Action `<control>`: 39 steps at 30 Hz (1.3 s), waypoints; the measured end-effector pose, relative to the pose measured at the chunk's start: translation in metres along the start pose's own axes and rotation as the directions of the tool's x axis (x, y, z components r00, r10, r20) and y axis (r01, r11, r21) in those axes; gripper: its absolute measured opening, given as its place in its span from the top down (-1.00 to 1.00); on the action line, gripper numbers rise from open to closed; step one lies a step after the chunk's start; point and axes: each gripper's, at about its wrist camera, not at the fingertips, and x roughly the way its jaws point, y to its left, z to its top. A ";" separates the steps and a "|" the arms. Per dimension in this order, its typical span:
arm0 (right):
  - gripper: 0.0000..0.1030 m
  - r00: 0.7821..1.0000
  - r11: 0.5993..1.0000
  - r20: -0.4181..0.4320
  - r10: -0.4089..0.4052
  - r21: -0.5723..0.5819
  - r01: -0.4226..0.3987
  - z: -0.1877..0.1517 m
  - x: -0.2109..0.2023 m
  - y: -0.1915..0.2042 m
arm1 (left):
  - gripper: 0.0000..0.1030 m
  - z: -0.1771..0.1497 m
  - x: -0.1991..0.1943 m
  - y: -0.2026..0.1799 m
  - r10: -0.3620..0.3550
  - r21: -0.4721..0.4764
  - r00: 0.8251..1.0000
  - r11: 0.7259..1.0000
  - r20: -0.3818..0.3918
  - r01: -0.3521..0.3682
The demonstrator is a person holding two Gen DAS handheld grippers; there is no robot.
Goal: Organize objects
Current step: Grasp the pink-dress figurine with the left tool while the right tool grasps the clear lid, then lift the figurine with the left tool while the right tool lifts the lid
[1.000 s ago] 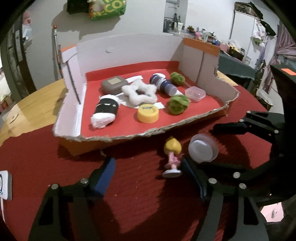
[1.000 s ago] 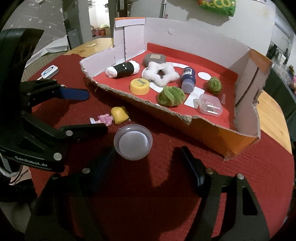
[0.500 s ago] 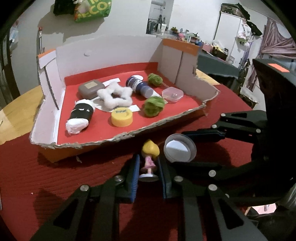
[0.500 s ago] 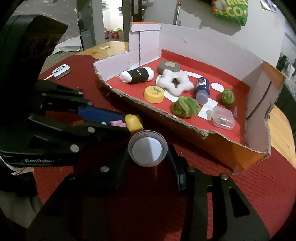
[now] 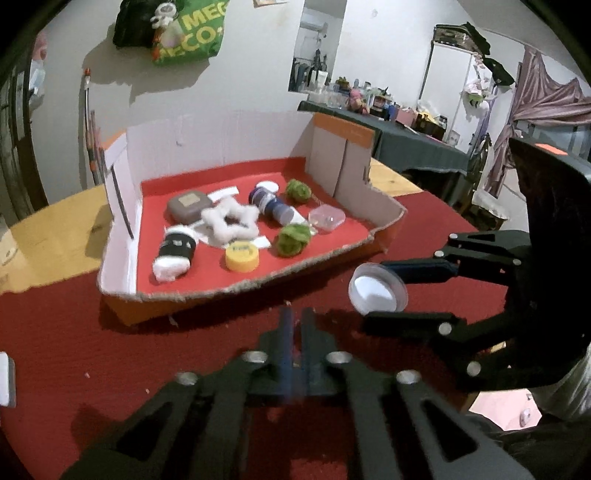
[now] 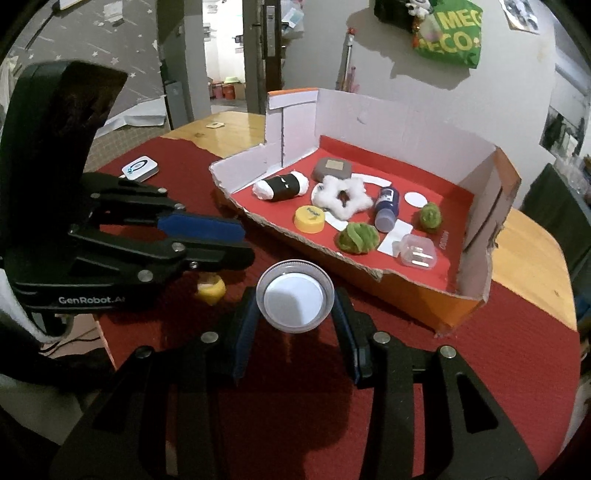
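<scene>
Both fingers of the right gripper [image 6: 295, 310] pressed against the sides of a round lid [image 6: 295, 297], gray-rimmed with a white center, and held it above the red cloth [image 6: 498, 369], just short of the torn front edge of the cardboard box [image 6: 424, 299]. From the left wrist camera the same lid [image 5: 378, 290] sat between those black fingers, tilted toward the camera.

The left gripper [image 5: 295, 325] had its blue-padded fingers drawn nearly together, with only a thin slit between them. Seen from the right wrist camera, a small yellow-headed figure [image 6: 210, 290] showed just under those fingers; whether they actually clamped it could not be told, since the figure's body was hidden.

Inside the box, on its red floor, lay a white-and-black roll [image 5: 173, 253], a gray case [image 5: 189, 205], a fluffy white star [image 5: 231, 221], a yellow cap [image 5: 242, 256], a blue bottle [image 5: 273, 205] on its side, two green pompoms [image 5: 293, 238] [image 5: 298, 190], and a small clear container [image 5: 327, 218]. White paper slips lay under some of them.

A small white device [image 6: 140, 168] rested on the cloth to the left of the box, well apart from it. The cloth covered part of a wooden table [image 6: 528, 251]. A green bag [image 6: 450, 35] hung on the wall behind.
</scene>
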 end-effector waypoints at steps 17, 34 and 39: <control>0.25 1.000 0.999 -0.030 -0.002 0.033 0.003 -0.016 0.003 -0.003 | 0.94 -0.018 0.003 0.037 0.044 -0.070 0.999 0.997 -0.003 -0.044; 0.24 0.998 0.999 -0.055 -0.016 0.047 0.018 -0.026 0.004 -0.003 | -0.16 -0.050 -0.033 0.044 0.052 -0.148 0.997 0.987 -0.052 -0.059; 0.22 0.995 0.996 -0.077 -0.067 0.052 0.071 -0.038 0.013 0.005 | -0.16 -0.072 -0.029 0.031 0.093 -0.156 0.995 0.983 -0.028 -0.096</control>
